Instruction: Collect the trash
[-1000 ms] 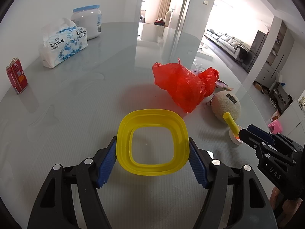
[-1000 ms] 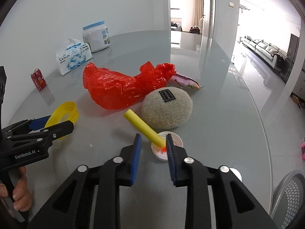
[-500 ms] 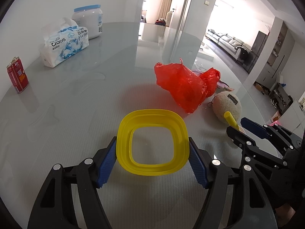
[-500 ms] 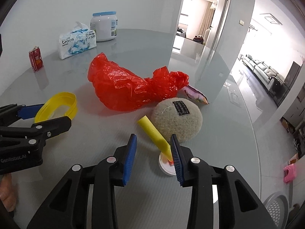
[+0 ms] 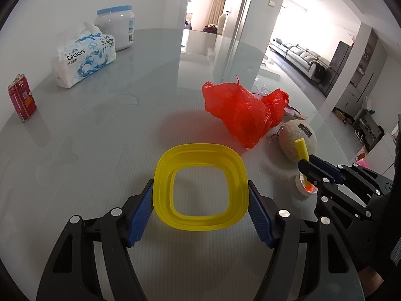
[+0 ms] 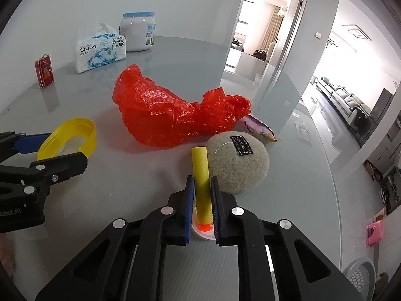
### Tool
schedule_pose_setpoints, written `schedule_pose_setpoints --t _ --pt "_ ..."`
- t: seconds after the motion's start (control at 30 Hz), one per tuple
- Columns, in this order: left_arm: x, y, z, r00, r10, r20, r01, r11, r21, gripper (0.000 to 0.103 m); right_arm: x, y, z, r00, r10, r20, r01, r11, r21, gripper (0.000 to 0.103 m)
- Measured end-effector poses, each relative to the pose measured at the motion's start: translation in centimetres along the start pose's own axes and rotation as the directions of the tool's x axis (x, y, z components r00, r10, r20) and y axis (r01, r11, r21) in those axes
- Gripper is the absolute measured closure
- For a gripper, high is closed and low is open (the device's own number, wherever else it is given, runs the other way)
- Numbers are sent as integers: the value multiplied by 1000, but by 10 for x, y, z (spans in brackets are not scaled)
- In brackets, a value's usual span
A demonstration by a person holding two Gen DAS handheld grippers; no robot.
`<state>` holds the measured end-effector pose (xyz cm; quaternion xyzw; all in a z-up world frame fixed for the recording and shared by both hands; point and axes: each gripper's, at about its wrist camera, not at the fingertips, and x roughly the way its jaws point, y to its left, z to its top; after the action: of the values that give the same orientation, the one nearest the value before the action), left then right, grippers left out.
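Now the right tool (image 6: pixel 202 195) has just closed onto the yellow foam stick (image 6: pixel 200 173), while the left tool (image 5: pixel 200 207) still clamps the yellow ring (image 5: pixel 200 186).

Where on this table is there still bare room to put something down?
The widest bare stretch lies between the red can, the tissue pack and the yellow ring. It is crowded around the red bag, the plush ball and the yellow foam stick.
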<state>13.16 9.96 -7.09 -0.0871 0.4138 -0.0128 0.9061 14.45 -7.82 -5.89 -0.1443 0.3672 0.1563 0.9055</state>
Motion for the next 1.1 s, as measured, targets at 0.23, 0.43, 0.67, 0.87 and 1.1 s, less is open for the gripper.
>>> schedule_pose_setpoints --t 0.23,0.43,0.67,0.87,1.1 --pt "0 -5 -2 1000 7 8 -8 1000 22 35 -19 -22 -5 997 71 23 -73 989 131 90" --pt "-1 -17 -6 1000 3 2 -3 998 64 35 -46 -37 -22 996 71 45 -79 978 194 90" --pt "-24 -57 -13 998 -56 13 54 990 130 35 -81 -67 -55 998 36 60 -51 960 275 90" --pt "-39 -121 -28 991 -134 0 130 965 228 35 -111 -108 -96 998 -17 63 -7 931 365 90" --pt "-48 -208 -52 970 -240 -48 241 908 342 35 -152 -165 -151 992 -118 46 82 876 475 90"
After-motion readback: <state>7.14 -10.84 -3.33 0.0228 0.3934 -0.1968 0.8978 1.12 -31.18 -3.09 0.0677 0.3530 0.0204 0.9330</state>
